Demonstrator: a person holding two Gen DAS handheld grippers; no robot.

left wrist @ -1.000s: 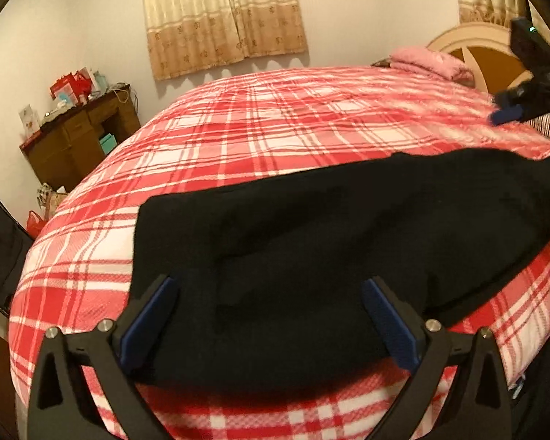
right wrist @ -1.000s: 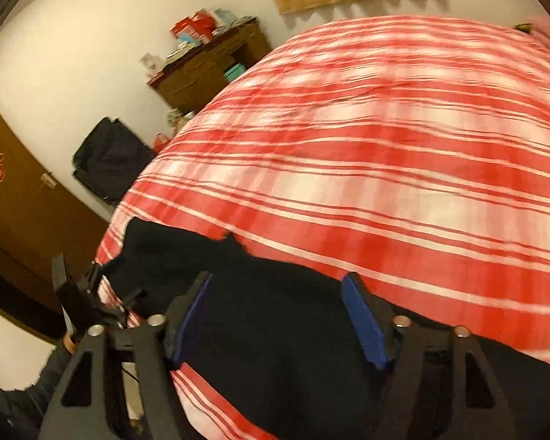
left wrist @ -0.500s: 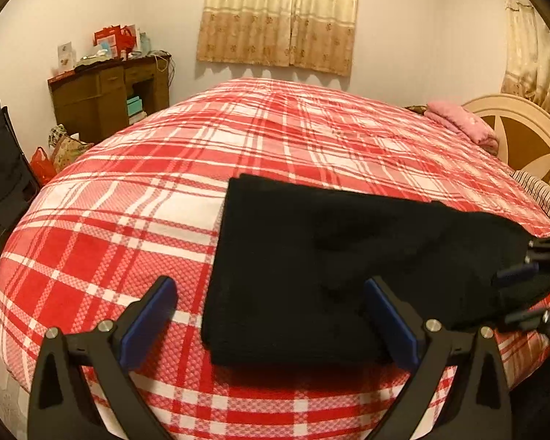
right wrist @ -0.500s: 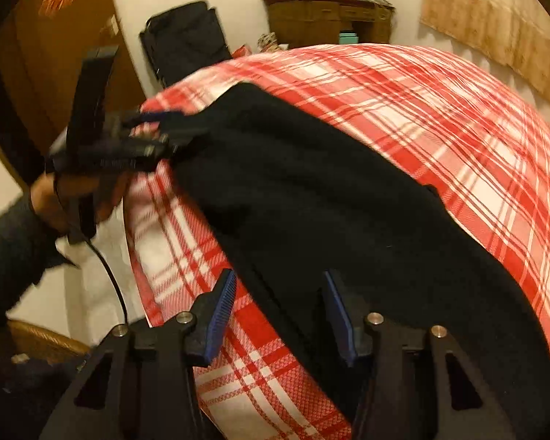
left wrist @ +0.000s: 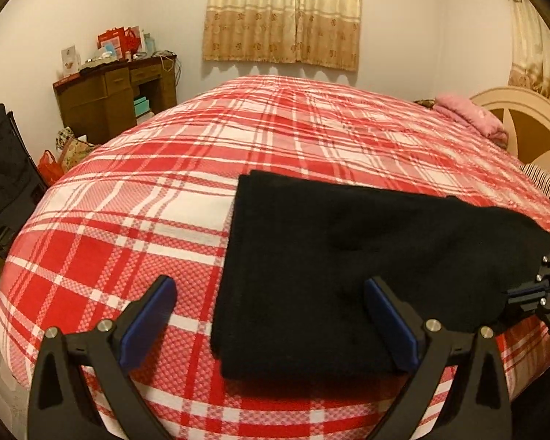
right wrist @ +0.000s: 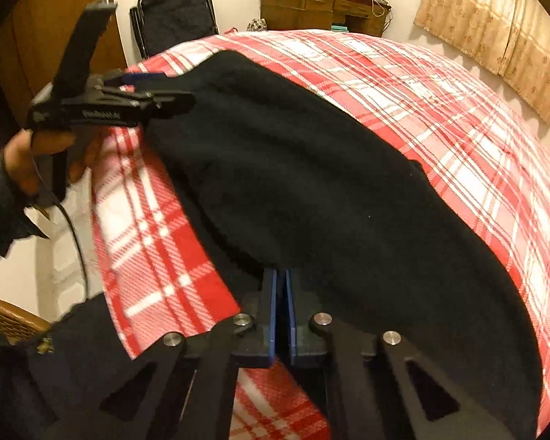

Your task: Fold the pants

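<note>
Black pants (left wrist: 333, 256): soft, matte, fleecy cloth, folded into a long slab with a straight squared end, lying on the bed (left wrist: 135, 198) near its front edge. Bed cover is red-and-white plaid, woven texture, domed surface. Right tongs (right wrist: 281, 293): blue pads pressed together, pinching the pants' near edge. Left tongs (left wrist: 271, 315): spread wide at the squared end, one pad over the pants, the other over plaid, gripping nothing. Wooden dresser (left wrist: 110, 99) beyond the bed.

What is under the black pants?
The pants lie on the red plaid bedspread, which shows all around them. Whatever lies beneath the cloth itself is hidden.
</note>
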